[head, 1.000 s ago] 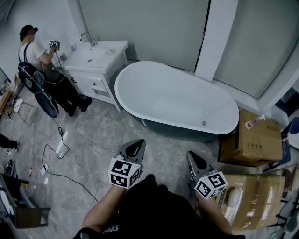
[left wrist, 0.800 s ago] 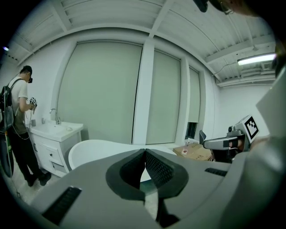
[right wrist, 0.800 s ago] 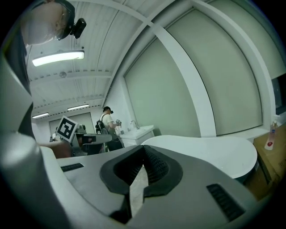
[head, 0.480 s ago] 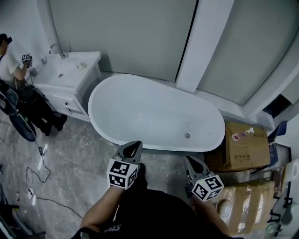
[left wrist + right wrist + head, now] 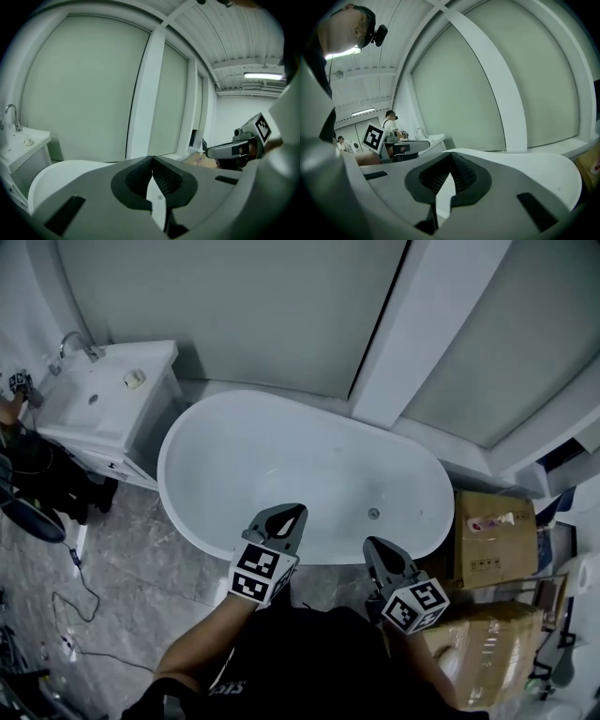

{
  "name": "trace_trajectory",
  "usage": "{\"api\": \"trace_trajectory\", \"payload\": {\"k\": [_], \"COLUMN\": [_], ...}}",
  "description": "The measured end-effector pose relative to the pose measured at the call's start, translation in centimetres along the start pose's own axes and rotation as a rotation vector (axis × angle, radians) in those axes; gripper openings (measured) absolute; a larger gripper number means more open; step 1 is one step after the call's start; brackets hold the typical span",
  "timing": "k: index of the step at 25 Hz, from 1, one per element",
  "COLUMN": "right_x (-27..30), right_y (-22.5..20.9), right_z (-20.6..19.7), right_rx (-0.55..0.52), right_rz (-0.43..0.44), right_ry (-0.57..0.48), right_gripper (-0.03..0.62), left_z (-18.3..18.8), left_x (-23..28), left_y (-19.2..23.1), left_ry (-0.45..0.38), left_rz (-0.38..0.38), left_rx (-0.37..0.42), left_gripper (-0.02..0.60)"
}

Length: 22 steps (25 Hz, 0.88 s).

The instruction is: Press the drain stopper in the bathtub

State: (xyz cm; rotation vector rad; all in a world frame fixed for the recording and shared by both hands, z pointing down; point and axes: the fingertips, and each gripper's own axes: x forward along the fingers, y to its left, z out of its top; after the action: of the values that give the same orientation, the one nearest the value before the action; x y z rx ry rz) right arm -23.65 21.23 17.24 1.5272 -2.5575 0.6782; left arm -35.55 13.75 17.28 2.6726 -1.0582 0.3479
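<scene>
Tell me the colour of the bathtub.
The bathtub is plain white, inside and along the rim. It shows best in the head view.

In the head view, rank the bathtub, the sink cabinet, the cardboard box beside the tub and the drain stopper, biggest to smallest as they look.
1. bathtub
2. sink cabinet
3. cardboard box, smaller than the cabinet, though both sit near the view's edges
4. drain stopper, a small dot
</scene>
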Motion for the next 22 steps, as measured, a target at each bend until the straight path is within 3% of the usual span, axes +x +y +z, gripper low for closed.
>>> {"api": "trace_trajectory", "payload": {"k": [9,14,22], "right_x": [1.6,1.1,-2.6], "right_y": [-7.7,-12.6,-21.5], "right_z": [2.0,4.4,6.2], "right_rx": [0.059,0.02,0.022], "right_rz": [-0.023,0.038,0.057], "right_ry": [0.001,0.004,0.004], "right_gripper": [0.014,0.014,0.014], "left_z": [1.4,3.3,6.1], "left_x": [6.7,11.1,18.1], "left_y": [-0.6,-3.4,-8.5], "left_ry": [0.041,0.025,0.017], "left_rz": [-0.005,0.031,0.08], "left_rx": [-0.015,-0.04,-0.026], "left_gripper": [0.014,0.014,0.014]}}
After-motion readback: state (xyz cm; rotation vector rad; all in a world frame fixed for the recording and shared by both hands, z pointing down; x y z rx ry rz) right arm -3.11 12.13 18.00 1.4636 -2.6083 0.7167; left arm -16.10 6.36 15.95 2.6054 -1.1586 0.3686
